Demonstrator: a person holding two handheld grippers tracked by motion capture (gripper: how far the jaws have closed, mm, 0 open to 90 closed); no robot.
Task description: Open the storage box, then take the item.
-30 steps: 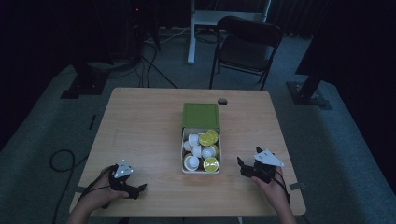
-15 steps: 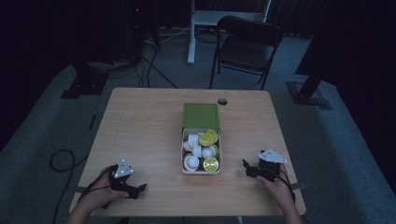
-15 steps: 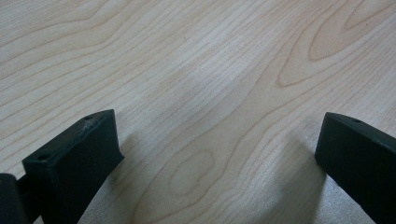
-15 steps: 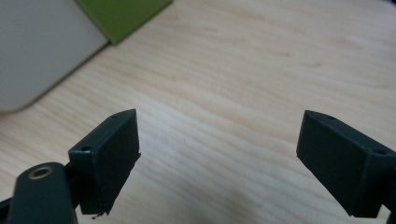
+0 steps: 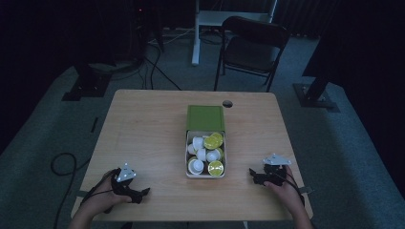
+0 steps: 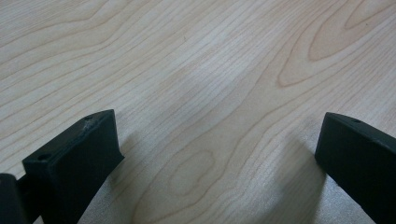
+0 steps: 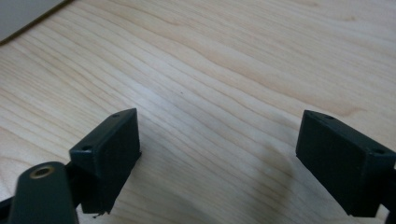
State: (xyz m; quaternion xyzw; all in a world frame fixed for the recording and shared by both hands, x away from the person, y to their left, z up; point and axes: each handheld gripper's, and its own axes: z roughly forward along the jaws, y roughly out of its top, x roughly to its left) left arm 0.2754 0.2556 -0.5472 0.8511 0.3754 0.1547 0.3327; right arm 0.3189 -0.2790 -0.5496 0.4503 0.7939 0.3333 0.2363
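Centrally, box of cups, between left tongs, right tongs

The high view looks forward and down from above the near side, taking in the whole worktop and the floor beyond. Each gripper view sits low and very close, facing along its own black fingers onto bare wood, the same worktop surface.
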